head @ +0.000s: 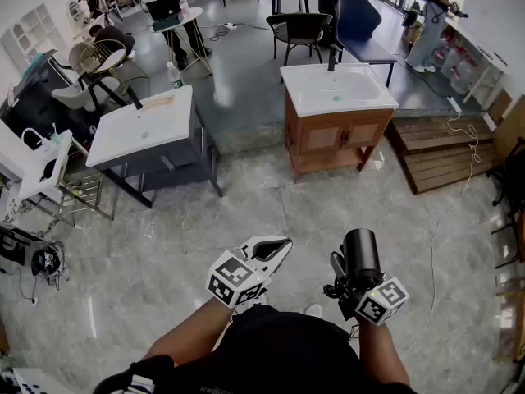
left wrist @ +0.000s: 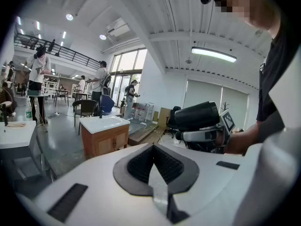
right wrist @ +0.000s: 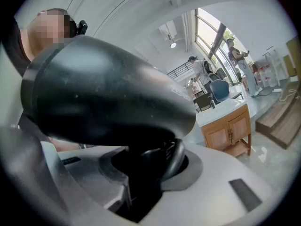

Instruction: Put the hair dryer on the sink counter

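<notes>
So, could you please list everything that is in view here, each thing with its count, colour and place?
hair dryer: one, black, held in the right gripper
wooden sink cabinet: one, brown with a white basin, ahead on the right
grey sink cabinet: one, dark grey with a white top, ahead on the left
tap: one, black, at the back of the wooden cabinet's basin
chairs: two, one black and one blue, behind the wooden cabinet
wooden platform: one, brown, right of the wooden cabinet
cable: one, white, over the platform and floor
people: several, far back
left gripper: one, white, jaws together, empty
right gripper: one, white, shut on the hair dryer
</notes>
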Demonstrator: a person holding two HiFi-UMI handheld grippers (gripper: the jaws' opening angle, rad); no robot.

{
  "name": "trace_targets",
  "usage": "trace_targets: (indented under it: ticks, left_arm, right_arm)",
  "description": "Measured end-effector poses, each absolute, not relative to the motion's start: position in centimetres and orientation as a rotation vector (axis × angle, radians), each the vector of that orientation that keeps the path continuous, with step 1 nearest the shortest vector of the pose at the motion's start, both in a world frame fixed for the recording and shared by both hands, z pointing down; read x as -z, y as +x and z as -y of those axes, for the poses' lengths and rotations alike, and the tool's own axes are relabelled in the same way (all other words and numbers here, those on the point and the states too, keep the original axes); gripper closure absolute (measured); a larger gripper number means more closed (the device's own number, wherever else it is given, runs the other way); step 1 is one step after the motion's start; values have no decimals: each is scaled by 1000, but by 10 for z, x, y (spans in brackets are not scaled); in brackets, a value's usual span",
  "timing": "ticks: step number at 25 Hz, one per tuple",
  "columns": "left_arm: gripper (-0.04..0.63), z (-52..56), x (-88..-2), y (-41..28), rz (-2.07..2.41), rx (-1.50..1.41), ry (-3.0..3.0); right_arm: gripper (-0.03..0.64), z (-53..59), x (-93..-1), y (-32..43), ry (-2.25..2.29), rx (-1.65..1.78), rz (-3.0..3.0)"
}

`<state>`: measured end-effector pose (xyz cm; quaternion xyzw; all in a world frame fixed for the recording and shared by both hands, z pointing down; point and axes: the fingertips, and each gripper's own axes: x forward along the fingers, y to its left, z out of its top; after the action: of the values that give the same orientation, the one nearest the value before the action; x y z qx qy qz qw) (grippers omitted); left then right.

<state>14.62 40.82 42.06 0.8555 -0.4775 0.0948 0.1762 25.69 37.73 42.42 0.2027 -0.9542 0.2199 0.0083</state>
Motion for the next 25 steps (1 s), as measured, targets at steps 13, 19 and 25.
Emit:
trace_targets:
  ticks: [13, 19, 25]
  left_arm:
    - [595, -410, -418, 146, 1356, -259, 2425]
    - [595, -411, -422, 140, 1347, -252, 2421]
    - [595, -412, -423, 126, 1337, -241, 2425]
  right_arm:
    - [511, -380, -422, 255, 626, -683, 2990]
    - [511, -380, -426, 250, 637, -704, 2983]
    - [511, -382, -425, 237, 644, -735, 2993]
